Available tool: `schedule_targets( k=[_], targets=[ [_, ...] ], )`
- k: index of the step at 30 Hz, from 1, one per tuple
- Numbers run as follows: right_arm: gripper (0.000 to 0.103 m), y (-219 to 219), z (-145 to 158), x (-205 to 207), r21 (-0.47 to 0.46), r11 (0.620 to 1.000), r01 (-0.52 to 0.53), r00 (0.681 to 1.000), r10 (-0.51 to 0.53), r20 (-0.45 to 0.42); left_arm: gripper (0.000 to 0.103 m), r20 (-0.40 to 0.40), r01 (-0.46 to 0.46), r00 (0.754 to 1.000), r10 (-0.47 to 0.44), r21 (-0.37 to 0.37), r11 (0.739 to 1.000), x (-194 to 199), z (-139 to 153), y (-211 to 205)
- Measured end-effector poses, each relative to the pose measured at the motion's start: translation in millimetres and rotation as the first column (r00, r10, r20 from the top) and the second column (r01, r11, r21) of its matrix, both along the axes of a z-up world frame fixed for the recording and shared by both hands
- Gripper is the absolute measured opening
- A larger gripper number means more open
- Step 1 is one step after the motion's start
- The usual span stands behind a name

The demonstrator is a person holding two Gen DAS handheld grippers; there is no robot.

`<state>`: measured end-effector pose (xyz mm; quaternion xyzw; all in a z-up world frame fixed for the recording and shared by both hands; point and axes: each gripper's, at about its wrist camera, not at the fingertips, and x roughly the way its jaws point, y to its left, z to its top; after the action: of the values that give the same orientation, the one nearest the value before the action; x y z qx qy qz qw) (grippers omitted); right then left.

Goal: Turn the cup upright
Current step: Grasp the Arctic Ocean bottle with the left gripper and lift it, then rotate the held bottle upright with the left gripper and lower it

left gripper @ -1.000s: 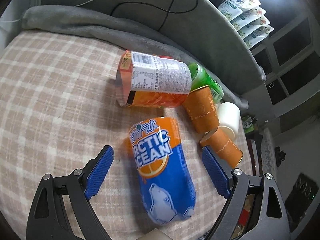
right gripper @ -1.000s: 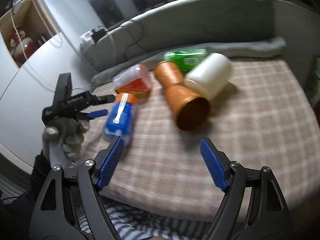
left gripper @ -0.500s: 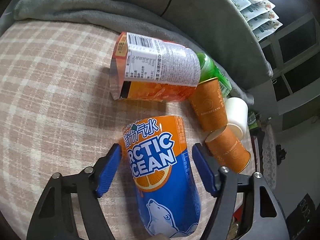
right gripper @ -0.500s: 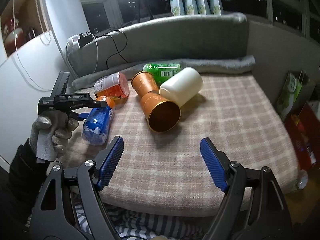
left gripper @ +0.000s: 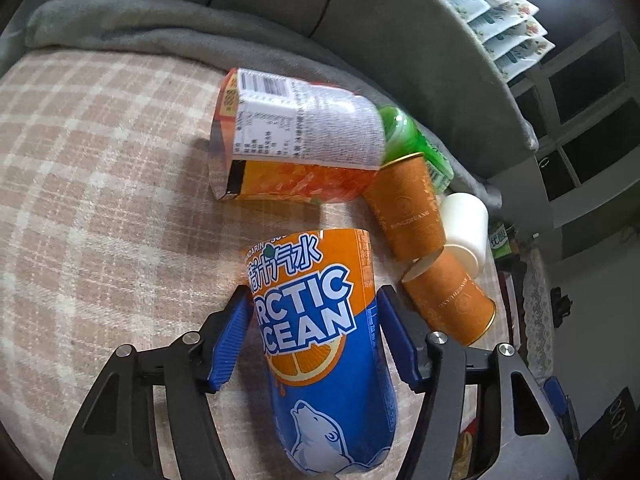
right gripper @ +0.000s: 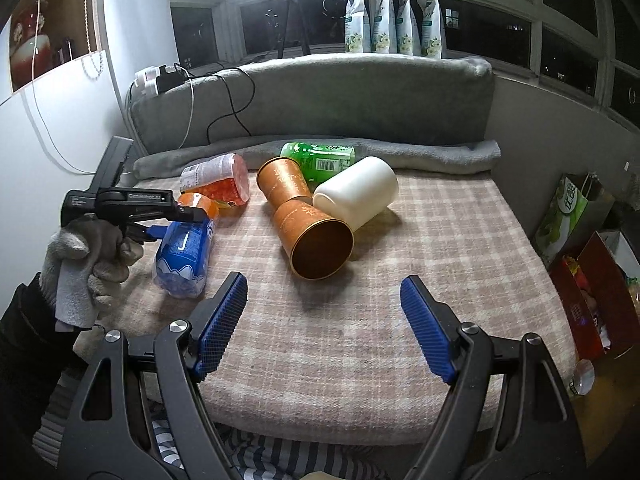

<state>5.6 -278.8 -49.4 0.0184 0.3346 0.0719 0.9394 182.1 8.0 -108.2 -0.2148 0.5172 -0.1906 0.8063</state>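
Moved: left gripper (left gripper: pixel 316 332) has come forward since the earlier frames, and its jaws have narrowed from well apart to hugging the cup (left gripper: pixel 320 344).
Left jaws: clenched on the cup, one blue pad (left gripper: pixel 232 340) on each flank, at about mid-length of its body.
Cup: lies on its side on the checked surface (left gripper: pixel 100 200); orange end points away from the jaws, blue end with the bear lies back between the gripper arms. Seen from the right wrist, the cup (right gripper: pixel 184 252) sits under the left gripper (right gripper: pixel 160 228), held by a gloved hand (right gripper: pixel 84 256).
Ahead of left jaws: label cup (left gripper: pixel 296 152) on its side, just beyond the held cup, a strip of surface between them.
Ahead and right of left jaws: two orange cups (left gripper: pixel 424 248) lying mouth to mouth, a white cup (left gripper: pixel 466 224) just beside them, a green can (left gripper: pixel 412 140) behind.
Right gripper (right gripper: pixel 324 324): jaws released, spread wide, nothing between them, hovering above the near edge of the surface.
Ahead of right jaws: nearer orange cup (right gripper: pixel 316 240), open mouth facing the jaws, well apart from them; white cup (right gripper: pixel 356 196) touches its right side.
Behind: grey blanket (right gripper: pixel 420 152) rolled along the far edge.
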Motion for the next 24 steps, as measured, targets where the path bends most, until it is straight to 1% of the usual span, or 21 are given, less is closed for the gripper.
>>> schedule_targets(
  k=[4, 8, 13, 16, 19, 20, 24],
  targets=[
    [0.082, -2, -2, 2, 0.003, 1.000, 0.004, 1.000, -0.004, -0.005, 0.063, 0.041, 0.005, 0.999, -0.006, 0.015, 1.000, -6, 8, -2],
    [0.082, -2, -4, 3, 0.002, 1.000, 0.003, 1.000, -0.003, -0.008, 0.063, 0.097, 0.011, 0.995, -0.016, 0.054, 0.998, -12, 18, -8],
    [0.082, -2, -4, 3, 0.001, 1.000, 0.004, 1.000, -0.004, -0.007, 0.062, 0.145, 0.021, 0.989, -0.034, 0.090, 0.996, -18, 26, -18],
    [0.082, -2, -4, 3, 0.000, 1.000, 0.004, 1.000, -0.004, -0.008, 0.062, 0.197, 0.018, 0.979, -0.043, 0.127, 0.992, -24, 34, -25],
    [0.082, -2, -4, 4, 0.001, 1.000, 0.003, 1.000, -0.003, -0.011, 0.062, 0.254, 0.018, 0.965, -0.060, 0.164, 0.986, -33, 42, -34],
    [0.082, -2, -5, 4, 0.001, 1.000, 0.002, 1.000, -0.002, -0.013, 0.062, 0.281, 0.016, 0.957, -0.069, 0.187, 0.982, -37, 45, -39],
    [0.082, -2, -6, 4, 0.002, 1.000, 0.001, 1.000, -0.001, -0.014, 0.062, 0.333, 0.022, 0.937, -0.104, 0.243, 0.970, -44, 49, -54]
  ],
)
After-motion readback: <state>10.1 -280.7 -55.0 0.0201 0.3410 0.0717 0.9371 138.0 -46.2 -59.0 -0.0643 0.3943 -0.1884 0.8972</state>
